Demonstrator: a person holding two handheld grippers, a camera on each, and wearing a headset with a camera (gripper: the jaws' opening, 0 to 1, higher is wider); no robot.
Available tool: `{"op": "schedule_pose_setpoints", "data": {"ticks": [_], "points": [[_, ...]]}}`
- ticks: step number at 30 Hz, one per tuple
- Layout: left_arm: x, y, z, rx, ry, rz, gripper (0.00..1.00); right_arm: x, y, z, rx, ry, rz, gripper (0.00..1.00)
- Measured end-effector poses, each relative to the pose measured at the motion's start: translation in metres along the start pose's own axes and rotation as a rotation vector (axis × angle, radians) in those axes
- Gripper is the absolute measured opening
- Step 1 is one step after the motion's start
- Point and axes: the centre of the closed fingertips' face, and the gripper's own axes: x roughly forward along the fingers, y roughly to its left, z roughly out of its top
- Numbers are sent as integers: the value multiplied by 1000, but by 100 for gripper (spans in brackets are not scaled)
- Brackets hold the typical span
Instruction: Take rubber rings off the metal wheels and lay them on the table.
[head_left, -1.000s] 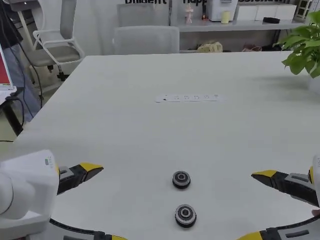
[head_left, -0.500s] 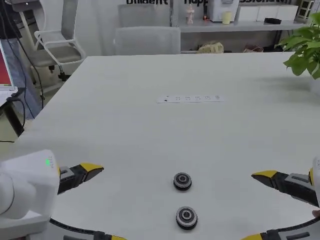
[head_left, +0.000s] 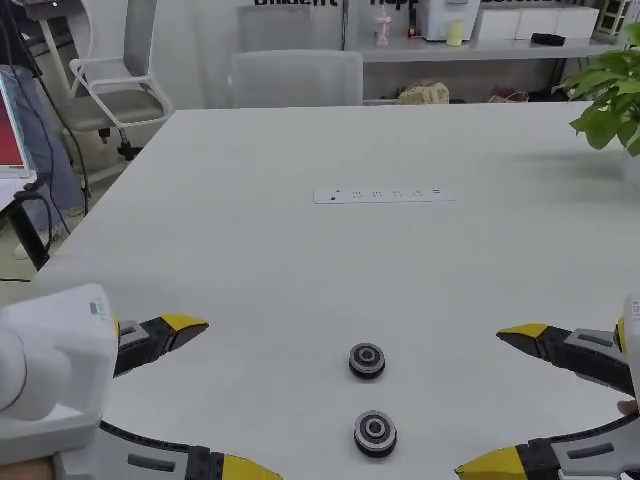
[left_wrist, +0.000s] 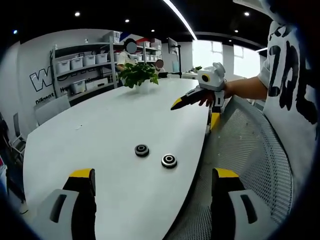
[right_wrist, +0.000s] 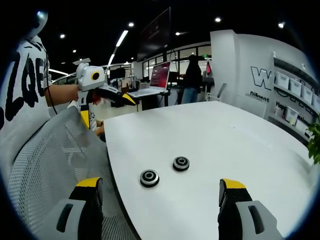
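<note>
Both your grippers are spread wide and hold nothing. The left gripper (head_left: 235, 397) is on one side of the 2 wheels and the right gripper (head_left: 490, 400) is on the other, both near but not touching them.

The 2 small metal wheels lie flat on the white table (head_left: 300, 250), close to your edge. The near wheel (head_left: 375, 433) sits just in front of the far wheel (head_left: 366, 361), with a gap between them. Each has a dark rubber ring (head_left: 359, 436) around its rim.

The wheels look hard and smooth, so they will likely slide on the table if you push them. The rubber is probably soft, stretchy and not slippery. I think you should pinch 1 wheel across its sides with 1 gripper, then grab the ring at its outer edge with the other and peel it off.
</note>
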Motion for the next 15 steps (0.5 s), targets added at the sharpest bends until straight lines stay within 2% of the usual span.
{"op": "schedule_pose_setpoints", "data": {"ticks": [15], "points": [[6, 4, 10, 26, -6, -13, 93, 0, -4, 9, -23, -10, -1, 96]]}}
